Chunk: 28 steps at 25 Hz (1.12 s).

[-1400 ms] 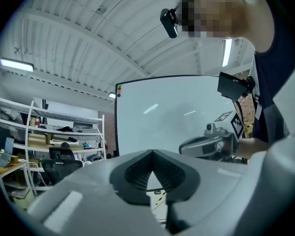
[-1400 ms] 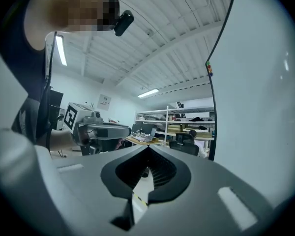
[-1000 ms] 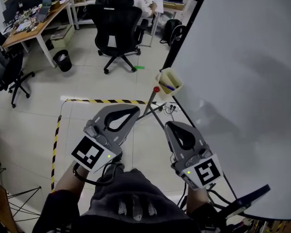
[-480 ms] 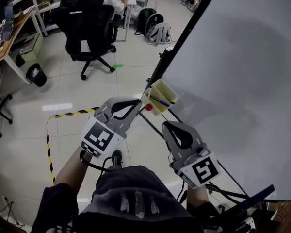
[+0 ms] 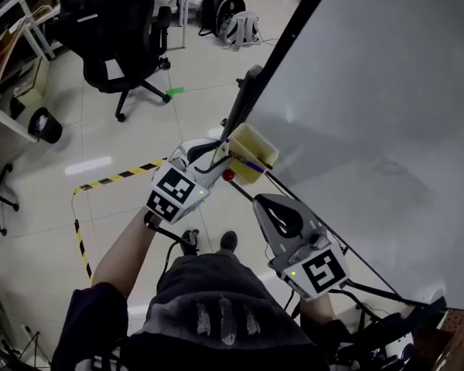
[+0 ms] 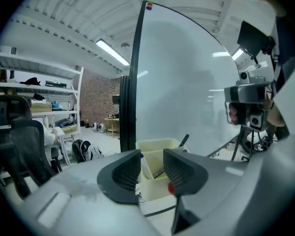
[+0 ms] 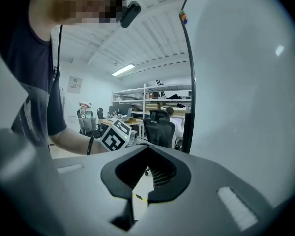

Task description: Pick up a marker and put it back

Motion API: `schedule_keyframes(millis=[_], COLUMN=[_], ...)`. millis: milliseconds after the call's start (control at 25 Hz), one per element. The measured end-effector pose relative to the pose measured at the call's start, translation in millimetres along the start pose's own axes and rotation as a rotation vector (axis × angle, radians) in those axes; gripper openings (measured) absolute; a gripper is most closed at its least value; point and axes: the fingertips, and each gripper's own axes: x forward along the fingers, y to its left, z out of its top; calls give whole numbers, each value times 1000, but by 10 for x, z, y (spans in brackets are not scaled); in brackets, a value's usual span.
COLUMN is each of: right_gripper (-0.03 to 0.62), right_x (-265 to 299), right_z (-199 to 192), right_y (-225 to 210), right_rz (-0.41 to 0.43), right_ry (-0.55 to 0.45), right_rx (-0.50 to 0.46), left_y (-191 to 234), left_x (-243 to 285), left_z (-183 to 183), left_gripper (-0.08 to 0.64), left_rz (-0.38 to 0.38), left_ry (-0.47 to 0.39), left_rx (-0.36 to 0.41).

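The left gripper (image 6: 151,156), its jaws just opened and gripping nothing, points at a pale yellow bin (image 6: 155,187) at the whiteboard's (image 5: 371,91) edge. A blue-capped marker (image 6: 144,165) stands in the bin, framed between the parted jaws and untouched. Further right, the right gripper (image 7: 148,148) has its jaws together and empty, apart from the bin.

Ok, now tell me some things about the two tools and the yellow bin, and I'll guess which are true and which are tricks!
1. The left tool is squeezing a marker. False: its jaws have just been opening and stand apart, with nothing gripped; the yellow bin shows beyond the gap.
2. The yellow bin has markers in it. True.
3. The right tool has its jaws together. True.
4. The office chair is red. False: it is black.
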Motion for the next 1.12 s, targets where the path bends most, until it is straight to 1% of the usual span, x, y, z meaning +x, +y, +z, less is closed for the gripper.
schedule_keyframes(millis=[120, 240, 400, 560, 800, 1120], right_gripper=[2, 2, 2, 2, 2, 2], right_x=[32, 49, 78, 138, 178, 173], right_z=[-28, -67, -87, -77, -118, -142], right_y=[-101, -193, -300, -318, -303, -319], right_rz=[2, 3, 5, 22, 34, 26], right_ry=[8, 22, 33, 26, 31, 30], right_rx=[5, 15, 28, 30, 37, 42], left_y=[129, 194, 226, 230, 174, 164], left_x=[167, 288, 326, 350, 336, 288], left_z=[-105, -198, -171, -155, -116, -79], left_gripper=[156, 160, 158, 150, 87, 66], left_rz=[35, 40, 50, 48, 59, 95], left_ry=[22, 40, 18, 11, -7, -22], left_rx=[-17, -33, -25, -17, 29, 72])
